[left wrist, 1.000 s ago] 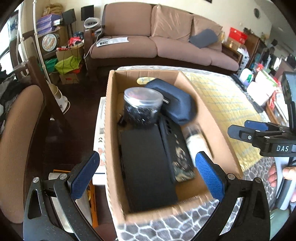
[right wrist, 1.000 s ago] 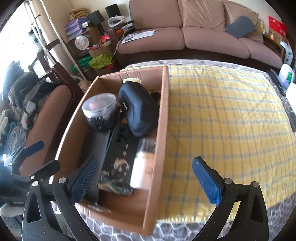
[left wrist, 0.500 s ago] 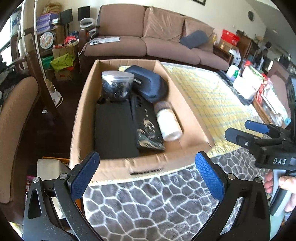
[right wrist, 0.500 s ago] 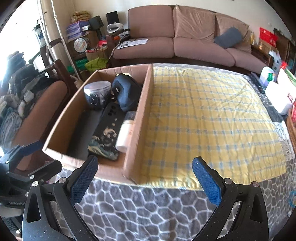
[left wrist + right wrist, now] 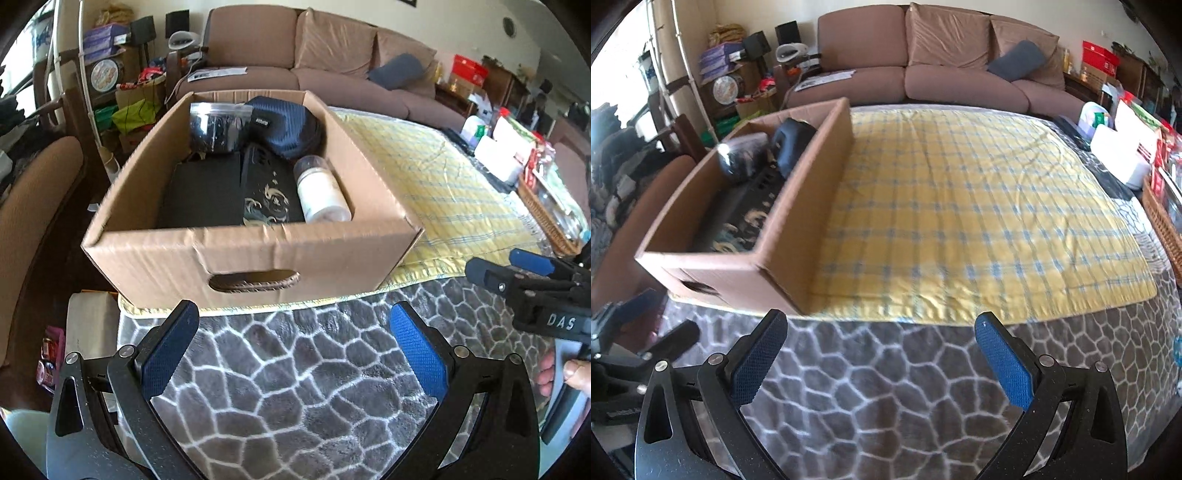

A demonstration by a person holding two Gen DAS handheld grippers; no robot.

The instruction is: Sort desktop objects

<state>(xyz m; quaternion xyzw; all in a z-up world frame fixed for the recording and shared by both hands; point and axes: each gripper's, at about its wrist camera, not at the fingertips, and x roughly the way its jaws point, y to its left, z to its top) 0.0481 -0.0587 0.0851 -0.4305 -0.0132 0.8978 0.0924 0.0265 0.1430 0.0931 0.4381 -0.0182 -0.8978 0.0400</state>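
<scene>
Cardboard box (image 5: 255,254) on yellow plaid cloth (image 5: 960,221), ahead of left tongs (image 5: 293,343), ahead-left of right tongs (image 5: 881,350). Both tongs spread wide, holding nothing, over grey patterned blanket (image 5: 295,387). In box: one jar (image 5: 216,127), one blue pouch (image 5: 288,125), one white bottle (image 5: 321,190), two flat black items (image 5: 207,195).
</scene>
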